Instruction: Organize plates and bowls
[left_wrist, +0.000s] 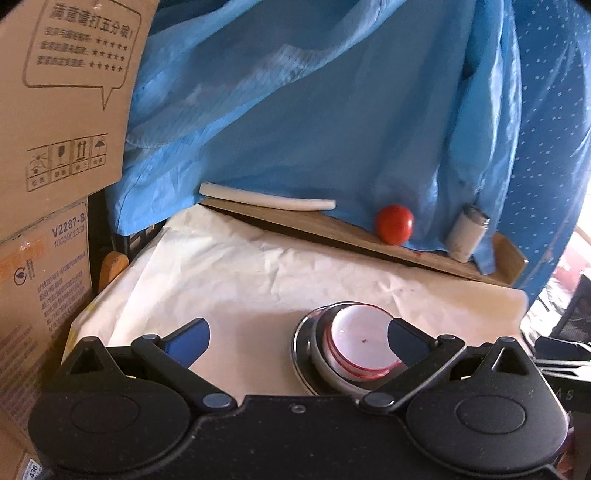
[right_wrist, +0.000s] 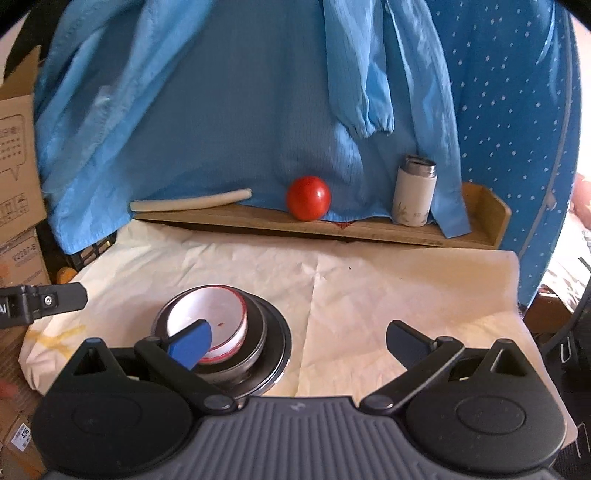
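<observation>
A stack of dishes sits on the cream paper-covered table: a white bowl with a red rim (left_wrist: 360, 338) (right_wrist: 212, 319) nests in a grey metal bowl (left_wrist: 328, 369) (right_wrist: 255, 347), which rests on a shiny dark metal plate (left_wrist: 301, 347) (right_wrist: 279, 343). My left gripper (left_wrist: 299, 341) is open, its right finger over the white bowl's near edge and nothing between the fingers. My right gripper (right_wrist: 299, 345) is open too, with its left finger over the stack's near side. In the right wrist view, the left gripper's finger (right_wrist: 44, 299) reaches in from the left edge.
Along the back runs a low wooden shelf (right_wrist: 369, 229) holding a white strip (right_wrist: 192, 201), a red tomato (left_wrist: 394, 224) (right_wrist: 308, 198) and a white flask (left_wrist: 466, 234) (right_wrist: 414, 192). Blue garments (right_wrist: 258, 110) hang behind. Cardboard boxes (left_wrist: 55, 129) stand at the left. Bare paper (right_wrist: 406, 295) lies right of the stack.
</observation>
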